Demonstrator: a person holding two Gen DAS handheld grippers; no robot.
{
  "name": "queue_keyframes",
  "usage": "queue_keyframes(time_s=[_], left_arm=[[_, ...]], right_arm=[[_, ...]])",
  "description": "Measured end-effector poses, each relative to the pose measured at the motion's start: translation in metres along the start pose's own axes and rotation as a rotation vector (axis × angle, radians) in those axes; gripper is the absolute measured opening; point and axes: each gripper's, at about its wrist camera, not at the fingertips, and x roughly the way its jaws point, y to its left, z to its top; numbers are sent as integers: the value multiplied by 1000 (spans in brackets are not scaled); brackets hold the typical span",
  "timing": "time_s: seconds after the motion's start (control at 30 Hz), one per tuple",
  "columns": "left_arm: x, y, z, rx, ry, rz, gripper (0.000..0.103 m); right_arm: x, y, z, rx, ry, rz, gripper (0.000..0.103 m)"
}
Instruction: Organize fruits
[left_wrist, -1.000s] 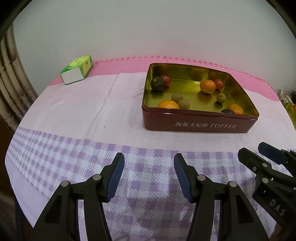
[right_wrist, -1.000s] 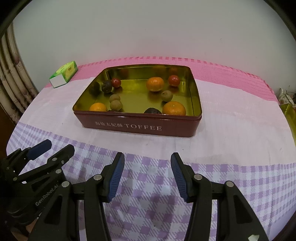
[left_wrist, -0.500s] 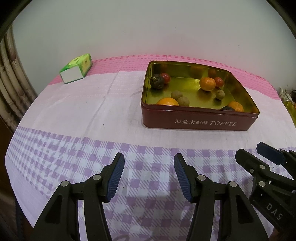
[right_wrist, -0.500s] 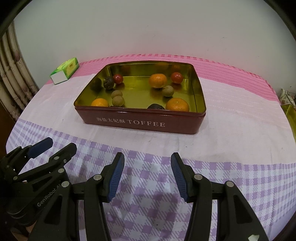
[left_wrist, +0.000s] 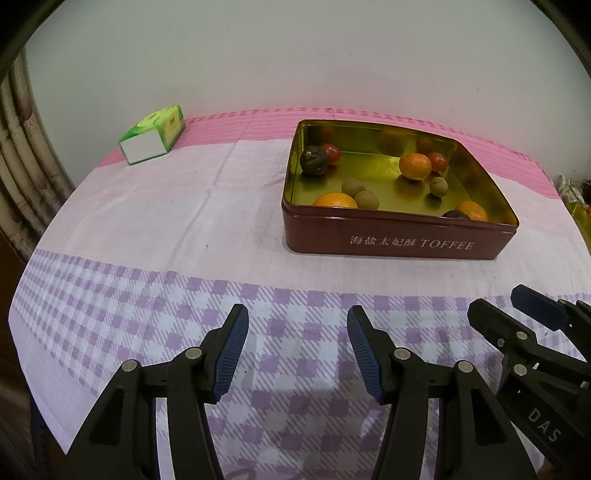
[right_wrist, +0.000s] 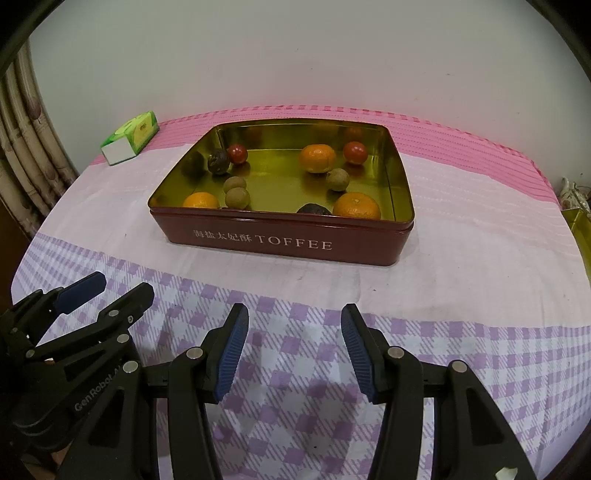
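A red toffee tin (left_wrist: 388, 236) (right_wrist: 288, 240) with a gold inside stands on the table beyond both grippers. Loose in it lie three oranges (right_wrist: 317, 158), two small red fruits (right_wrist: 355, 152), three brown-green round fruits (right_wrist: 337, 179) and two dark wrinkled fruits (right_wrist: 218, 161). One orange (left_wrist: 335, 200) rests against the near wall at the left. My left gripper (left_wrist: 297, 317) (right_wrist: 122, 288) hovers open over the checked cloth with nothing between its fingers. Just to its right, my right gripper (right_wrist: 294, 314) (left_wrist: 502, 304) is also open and holds nothing.
A green tissue box (left_wrist: 153, 133) (right_wrist: 130, 137) lies at the table's far left corner. A curtain (right_wrist: 22, 155) hangs at the left. A gold-coloured container edge (right_wrist: 580, 229) shows at the far right. The pink and purple-checked cloth (left_wrist: 147, 221) covers the table.
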Motion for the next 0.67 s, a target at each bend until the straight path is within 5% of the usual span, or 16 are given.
queue_keyframes(time_s=[0.67], left_arm=[[0, 0, 0, -8, 4, 2, 57]], right_arm=[[1, -1, -1, 3, 6, -1, 50]])
